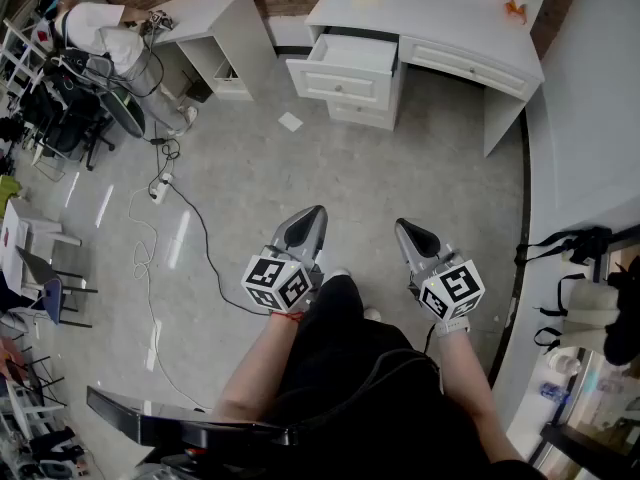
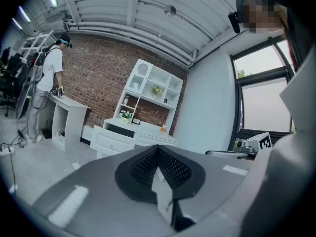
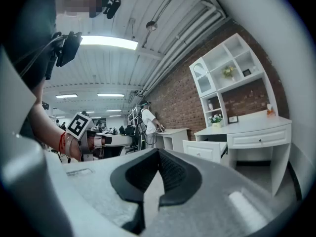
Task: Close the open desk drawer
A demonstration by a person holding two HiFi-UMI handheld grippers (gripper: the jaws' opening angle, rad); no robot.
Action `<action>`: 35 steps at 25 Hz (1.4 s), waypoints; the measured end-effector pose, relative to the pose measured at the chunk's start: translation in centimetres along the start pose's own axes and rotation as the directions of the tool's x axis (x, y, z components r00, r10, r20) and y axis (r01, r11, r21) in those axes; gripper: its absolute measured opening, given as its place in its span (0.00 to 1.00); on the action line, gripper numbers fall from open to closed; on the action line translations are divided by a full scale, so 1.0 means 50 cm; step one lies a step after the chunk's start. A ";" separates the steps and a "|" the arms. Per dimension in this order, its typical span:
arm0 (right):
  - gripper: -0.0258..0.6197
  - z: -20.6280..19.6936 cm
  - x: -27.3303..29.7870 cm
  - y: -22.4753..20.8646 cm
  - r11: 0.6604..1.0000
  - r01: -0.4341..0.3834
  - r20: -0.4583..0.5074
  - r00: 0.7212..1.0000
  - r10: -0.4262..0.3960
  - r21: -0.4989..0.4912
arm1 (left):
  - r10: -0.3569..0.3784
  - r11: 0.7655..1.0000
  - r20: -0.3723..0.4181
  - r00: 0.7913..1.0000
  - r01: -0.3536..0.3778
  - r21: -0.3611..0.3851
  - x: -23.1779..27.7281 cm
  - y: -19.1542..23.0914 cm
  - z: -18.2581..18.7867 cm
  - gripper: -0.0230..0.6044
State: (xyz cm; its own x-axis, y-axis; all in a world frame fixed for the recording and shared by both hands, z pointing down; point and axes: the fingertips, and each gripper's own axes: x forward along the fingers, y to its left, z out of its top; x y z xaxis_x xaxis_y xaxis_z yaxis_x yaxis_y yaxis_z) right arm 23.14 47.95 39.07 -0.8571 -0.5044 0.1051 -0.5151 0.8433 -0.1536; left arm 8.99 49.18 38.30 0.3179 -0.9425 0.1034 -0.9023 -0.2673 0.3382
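White desk (image 1: 455, 13) stands at twelve o'clock in the head view, against a brick wall, and its top drawer (image 1: 345, 63) on the desk's left side is pulled well out over the grey floor. Both tools are well apart from it, low in the frame. The left gripper (image 1: 312, 216) points toward twelve with its jaws pressed together and nothing between them. The right gripper (image 1: 403, 228), just beside it at three o'clock, is likewise closed and empty. A scrap, probably paper (image 1: 290, 121), lies on the floor between the grippers and the drawer. At ten o'clock a cable (image 1: 190, 228) trails across the floor, and at eleven a person (image 1: 105, 33) bends beside a second white desk (image 1: 215, 18).
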 end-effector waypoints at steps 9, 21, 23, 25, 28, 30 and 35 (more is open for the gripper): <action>0.04 0.006 0.079 -0.070 1.000 0.018 -0.007 1.000 -0.018 0.001 | -0.007 1.000 -0.005 1.000 0.008 0.007 0.099 0.056 0.004 0.04; 0.04 0.018 0.285 -0.202 0.999 0.050 -0.047 0.998 -0.050 0.000 | -0.007 1.000 -0.044 0.999 0.007 0.016 0.273 0.235 0.059 0.04; 0.04 0.026 0.322 -0.222 0.998 0.062 -0.045 0.997 -0.061 0.012 | -0.027 0.999 -0.056 0.998 0.028 0.030 0.301 0.256 0.070 0.04; 0.04 0.031 0.357 -0.238 0.997 0.075 -0.049 0.996 -0.073 0.027 | -0.040 0.999 -0.068 0.997 0.042 0.029 0.323 0.281 0.079 0.04; 0.04 0.031 0.403 -0.265 0.994 0.102 -0.058 0.993 -0.099 0.049 | -0.049 0.999 -0.080 0.996 0.050 0.019 0.351 0.324 0.091 0.04; 0.04 0.029 0.428 -0.286 0.990 0.121 -0.060 0.991 -0.118 0.065 | -0.048 0.999 -0.084 0.995 0.049 0.016 0.366 0.354 0.097 0.04; 0.04 0.031 0.481 -0.316 0.987 0.146 -0.059 0.988 -0.142 0.072 | -0.042 0.999 -0.085 0.996 0.043 0.011 0.391 0.418 0.108 0.04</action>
State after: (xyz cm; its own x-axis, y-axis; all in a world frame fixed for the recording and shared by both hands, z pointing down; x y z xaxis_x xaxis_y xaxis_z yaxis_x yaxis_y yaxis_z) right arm 10.64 22.20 42.50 -0.7730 -0.6071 0.1839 -0.6343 0.7449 -0.2072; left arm -5.20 24.08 42.33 0.3788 -0.9101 0.1682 -0.8911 -0.3097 0.3316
